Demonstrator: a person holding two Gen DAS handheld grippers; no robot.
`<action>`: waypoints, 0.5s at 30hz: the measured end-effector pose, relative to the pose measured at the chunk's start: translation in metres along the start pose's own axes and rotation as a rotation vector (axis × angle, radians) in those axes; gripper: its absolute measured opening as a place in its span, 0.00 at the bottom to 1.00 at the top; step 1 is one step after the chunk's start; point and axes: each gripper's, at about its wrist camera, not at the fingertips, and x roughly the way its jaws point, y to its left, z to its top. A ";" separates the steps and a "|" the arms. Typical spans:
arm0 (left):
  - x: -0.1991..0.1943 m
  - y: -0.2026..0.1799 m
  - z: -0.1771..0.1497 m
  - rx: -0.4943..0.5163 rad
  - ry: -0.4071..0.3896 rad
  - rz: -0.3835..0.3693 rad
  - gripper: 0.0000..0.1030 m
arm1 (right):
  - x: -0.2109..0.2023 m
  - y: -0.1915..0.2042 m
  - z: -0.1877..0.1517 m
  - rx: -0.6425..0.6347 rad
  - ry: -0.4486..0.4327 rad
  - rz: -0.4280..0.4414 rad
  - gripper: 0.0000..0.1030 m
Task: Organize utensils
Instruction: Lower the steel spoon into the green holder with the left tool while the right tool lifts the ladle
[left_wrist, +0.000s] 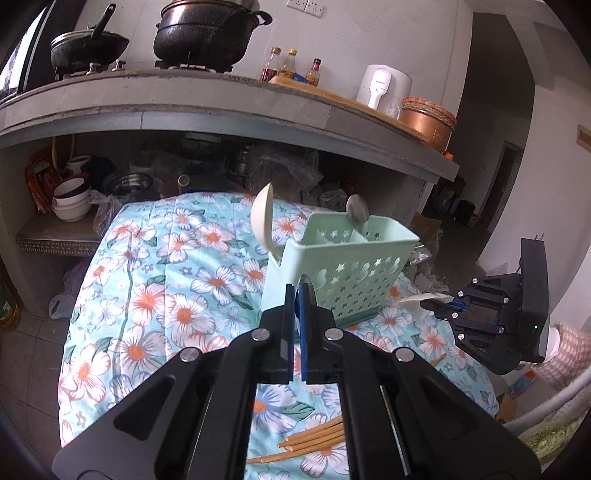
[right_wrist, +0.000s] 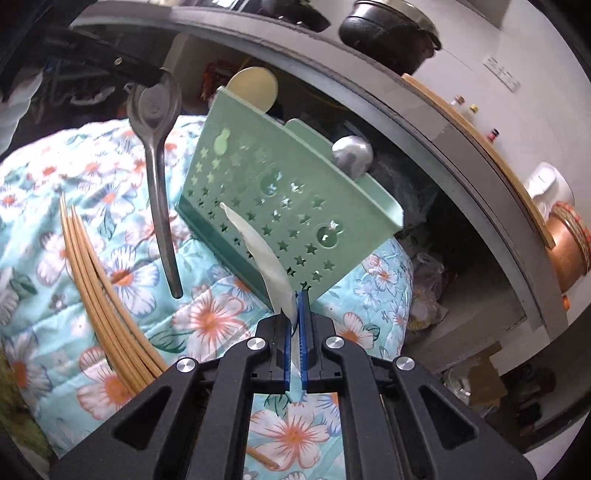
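Floral quilt (left_wrist: 155, 295) covers the work surface, kitchen counter (left_wrist: 184, 107) w/ black pots behind it. Mint caddy (left_wrist: 332, 266) w/ star cutouts sits on the quilt; cream spoon (left_wrist: 263, 218) stands in its left compartment, a metal spoon bowl (left_wrist: 356, 212) pokes out at the far right. Bamboo chopsticks (right_wrist: 99, 291) loose on the quilt. L gripper (left_wrist: 297, 295) clamped on a metal spoon (right_wrist: 157, 173), held mid-air left of the caddy, bowl up. R gripper (right_wrist: 294, 306) pinching a white spoon (right_wrist: 266, 258) by its handle, just in front of the caddy wall.
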 end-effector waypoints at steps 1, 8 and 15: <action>-0.006 -0.003 0.006 0.003 -0.017 -0.008 0.01 | -0.004 -0.008 0.000 0.049 -0.013 0.005 0.03; -0.045 -0.013 0.058 0.030 -0.142 -0.009 0.01 | -0.032 -0.054 0.001 0.325 -0.114 0.029 0.03; -0.066 -0.017 0.107 0.125 -0.269 0.074 0.01 | -0.064 -0.084 0.000 0.472 -0.225 0.027 0.03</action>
